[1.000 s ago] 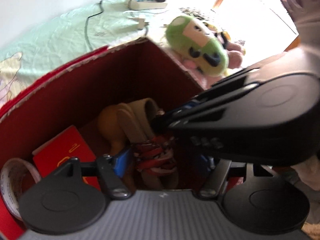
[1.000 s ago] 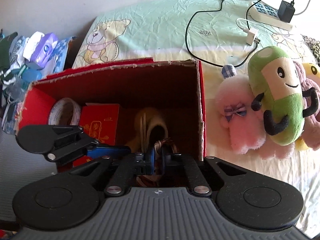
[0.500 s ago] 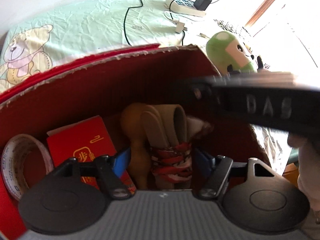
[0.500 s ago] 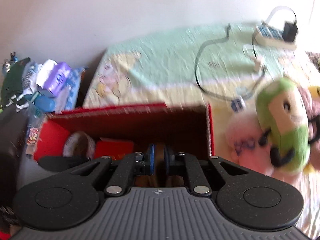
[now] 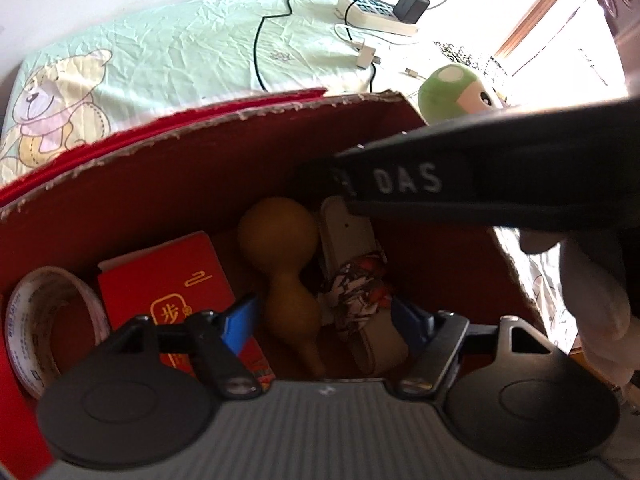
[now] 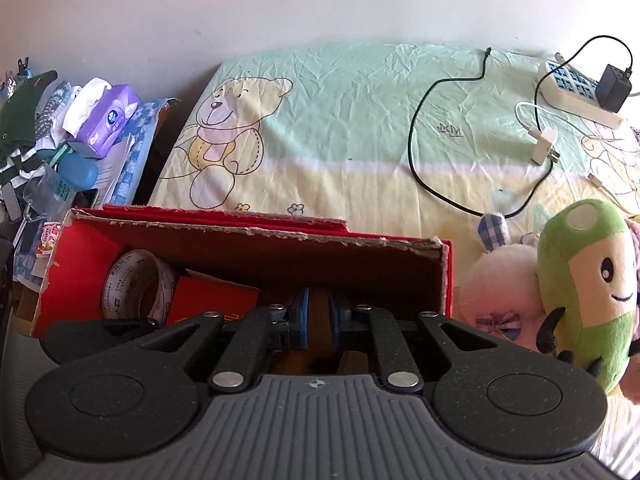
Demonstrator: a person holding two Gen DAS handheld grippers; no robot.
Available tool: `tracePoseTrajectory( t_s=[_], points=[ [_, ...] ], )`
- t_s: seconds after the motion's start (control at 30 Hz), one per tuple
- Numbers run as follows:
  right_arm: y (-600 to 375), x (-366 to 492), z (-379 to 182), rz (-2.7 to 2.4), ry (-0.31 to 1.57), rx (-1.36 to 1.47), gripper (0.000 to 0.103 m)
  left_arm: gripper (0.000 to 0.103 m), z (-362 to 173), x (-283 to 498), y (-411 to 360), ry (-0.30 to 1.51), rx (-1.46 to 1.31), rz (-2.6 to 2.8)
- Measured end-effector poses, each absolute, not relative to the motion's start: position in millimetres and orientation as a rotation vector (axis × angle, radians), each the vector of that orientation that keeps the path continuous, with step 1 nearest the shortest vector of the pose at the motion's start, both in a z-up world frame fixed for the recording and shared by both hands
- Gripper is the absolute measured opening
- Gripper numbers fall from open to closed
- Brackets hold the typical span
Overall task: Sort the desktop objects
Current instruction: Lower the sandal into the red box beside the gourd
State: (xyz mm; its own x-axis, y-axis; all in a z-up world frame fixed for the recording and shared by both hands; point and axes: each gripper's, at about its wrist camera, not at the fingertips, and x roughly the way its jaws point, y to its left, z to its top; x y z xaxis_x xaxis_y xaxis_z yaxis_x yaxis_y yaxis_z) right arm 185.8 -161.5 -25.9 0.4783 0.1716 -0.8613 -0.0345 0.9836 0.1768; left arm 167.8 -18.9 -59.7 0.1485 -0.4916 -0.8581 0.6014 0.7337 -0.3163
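In the left wrist view, our left gripper (image 5: 324, 322) spreads wide and empty over the red box (image 5: 168, 168); the gourd (image 5: 282, 264), patterned slipper (image 5: 356, 280), red booklet (image 5: 168, 280) and tape roll (image 5: 44, 312) lie inside, filling the frame's centre and lower left.

In the right wrist view, our right gripper (image 6: 318, 318) is nearly closed with nothing between the pads, low at centre above the box, the green plush toy (image 6: 580, 292) at the right edge.

Your box (image 5: 120, 184) is red all over, gourd (image 5: 280, 248) mustard-yellow, slipper (image 5: 360, 280) beige with a red, black and white strap. Sheet (image 6: 340, 120) is mint and pale yellow with a teddy print, plush (image 6: 584, 288) green and cream.
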Motion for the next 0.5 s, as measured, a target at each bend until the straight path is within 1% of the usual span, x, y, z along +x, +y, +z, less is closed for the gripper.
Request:
tracePoseTrajectory(
  t_s=[0.07, 0.13, 0.23, 0.33, 0.5],
  points=[
    [-162.5, 183.0, -26.2, 0.124, 1.066, 0.143, 0.013, 0.075, -60.2, 168.3, -19.7, 1.185, 0.114, -0.778],
    [-164.8, 178.2, -27.2, 0.123, 1.061, 0.159, 0.017, 0.076, -60.4, 168.2, -20.7, 1.180, 0.122, -0.767],
    [-167.7, 174.8, -28.8, 0.105, 1.041, 0.165, 0.018, 0.079, -60.2, 167.1, -22.9, 1.169, 0.141, -0.747],
    [-170.1, 170.7, -29.3, 0.096, 1.017, 0.172, 0.017, 0.082, -59.5, 165.6, -25.0, 1.154, 0.161, -0.723],
    [-173.5, 166.5, -30.2, 0.093, 0.981, 0.187, 0.015, 0.083, -60.3, 164.9, -27.1, 1.142, 0.181, -0.687]
  ],
)
